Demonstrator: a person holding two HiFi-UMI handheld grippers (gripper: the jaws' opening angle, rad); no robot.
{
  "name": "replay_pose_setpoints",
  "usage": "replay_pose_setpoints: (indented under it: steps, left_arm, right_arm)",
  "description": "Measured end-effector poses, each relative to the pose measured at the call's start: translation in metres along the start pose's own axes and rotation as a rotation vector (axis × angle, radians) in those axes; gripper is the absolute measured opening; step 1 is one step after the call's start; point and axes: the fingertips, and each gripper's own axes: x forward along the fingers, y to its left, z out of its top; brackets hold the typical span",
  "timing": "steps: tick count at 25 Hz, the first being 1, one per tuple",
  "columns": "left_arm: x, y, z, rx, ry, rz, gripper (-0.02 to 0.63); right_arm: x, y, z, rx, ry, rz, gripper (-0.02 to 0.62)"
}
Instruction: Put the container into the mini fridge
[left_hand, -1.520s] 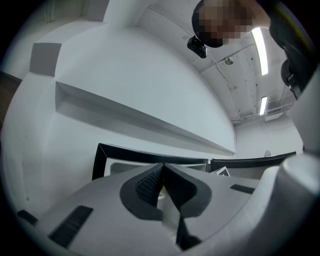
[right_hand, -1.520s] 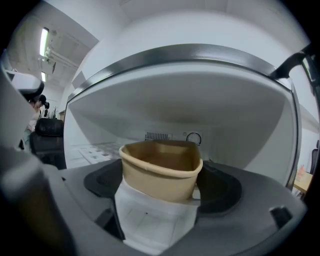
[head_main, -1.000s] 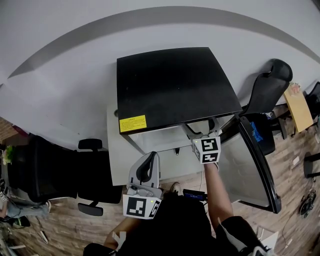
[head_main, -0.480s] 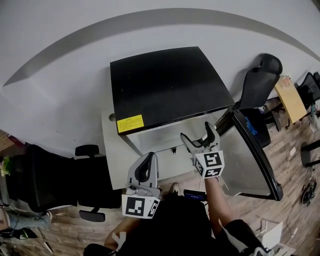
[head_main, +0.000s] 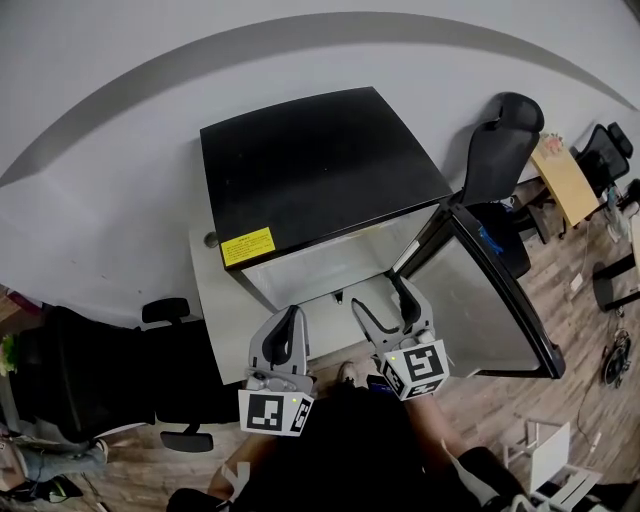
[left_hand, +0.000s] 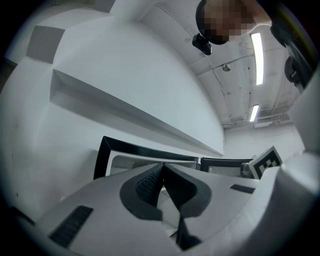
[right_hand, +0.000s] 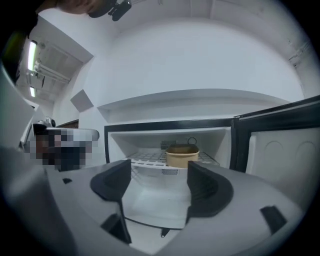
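- The right gripper (right_hand: 156, 182) faces the open fridge (right_hand: 170, 125). Its jaws are apart and closing, with nothing between them.
- The tan container (right_hand: 182, 155) sits ahead of those jaws, well apart, on the wire shelf (right_hand: 145, 159).
- The left gripper (left_hand: 162, 176), beside the right one, has its jaws together and holds nothing.
- The fridge door (right_hand: 280, 150) stands open on the right gripper's right.

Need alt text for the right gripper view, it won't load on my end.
A tan container sits on the wire shelf inside the open mini fridge, its door swung out at the right. In the foreground, the fingers of the right gripper are closing with nothing between them.
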Motion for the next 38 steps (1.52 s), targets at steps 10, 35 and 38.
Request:
replay_pose_setpoints:
  steps: [10, 35, 38]
  left_arm:
    - [-0.001, 0.001, -0.003, -0.001, 0.006, -0.004, 0.009]
    - [0.001, -0.003, -0.002, -0.003, 0.007, -0.007, 0.009]
    - [0.001, -0.003, -0.002, -0.005, 0.006, -0.007, 0.009]
  right_arm:
    - [-0.033, 0.006, 0.007, 0.065, -0.050, -0.109, 0.045]
    - [-0.034, 0.000, 0.010, 0.066, -0.049, -0.114, 0.015]
    - [-0.034, 0.000, 0.009, 0.065, -0.046, -0.112, 0.016]
